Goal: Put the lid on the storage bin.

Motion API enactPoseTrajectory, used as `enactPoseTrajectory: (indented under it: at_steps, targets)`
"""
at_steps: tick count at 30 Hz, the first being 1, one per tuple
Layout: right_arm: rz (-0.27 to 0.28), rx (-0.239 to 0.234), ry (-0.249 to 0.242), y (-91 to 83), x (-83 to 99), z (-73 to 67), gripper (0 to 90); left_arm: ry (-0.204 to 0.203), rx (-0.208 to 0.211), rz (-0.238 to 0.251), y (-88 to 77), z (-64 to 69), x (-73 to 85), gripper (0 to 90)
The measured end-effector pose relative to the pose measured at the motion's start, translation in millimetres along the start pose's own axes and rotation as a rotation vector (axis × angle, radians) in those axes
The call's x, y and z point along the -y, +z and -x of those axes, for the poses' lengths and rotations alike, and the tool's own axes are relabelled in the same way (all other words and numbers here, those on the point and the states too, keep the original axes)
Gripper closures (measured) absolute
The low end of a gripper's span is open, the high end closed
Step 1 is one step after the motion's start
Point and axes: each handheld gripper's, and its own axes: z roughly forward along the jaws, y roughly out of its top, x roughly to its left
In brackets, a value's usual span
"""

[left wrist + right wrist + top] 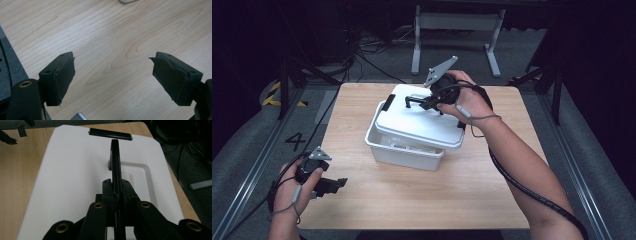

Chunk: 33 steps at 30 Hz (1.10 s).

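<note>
A white plastic box (404, 152) sits near the middle of a light wooden table (422, 195). Its white lid (417, 120) lies askew on top, shifted toward the far right so that the box's near left rim shows. The lid has black clips at its edges and a thin black handle (115, 162) standing up from its top. The right tool (424, 103), held in a hand reaching over the lid from the right, is clenched on that handle — its jaws pressed tight on either side of it. The left tool (337, 184) rests low at the near left corner of the table, well apart from the box, released — its jaws spread wide over bare wood with nothing between them.
</note>
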Motion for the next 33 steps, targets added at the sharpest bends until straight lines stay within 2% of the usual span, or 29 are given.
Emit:
enactPoseTrajectory:
  at_steps: [6, 19, 27, 33]
  targets:
    - [0.001, -0.039, -0.018, 20.6, -3.8, -2.9, 84.7, -0.017, -0.002, 0.001, -2.2, -1.6, 6.0, 18.6]
    - [0.001, -0.098, -0.035, 53.2, -2.6, -4.1, 84.7, -0.013, -0.002, -0.002, -1.8, -2.8, 6.4, 18.5]
    - [-0.017, -0.11, -0.025, 61.4, 3.9, 0.1, 84.6, -0.006, 0.002, -0.002, 0.1, -2.5, 3.6, 18.5]
    - [-0.042, -0.097, -0.036, 69.1, 4.3, -3.1, 84.6, -0.004, 0.002, 0.002, -0.7, -1.4, 2.0, 18.1]
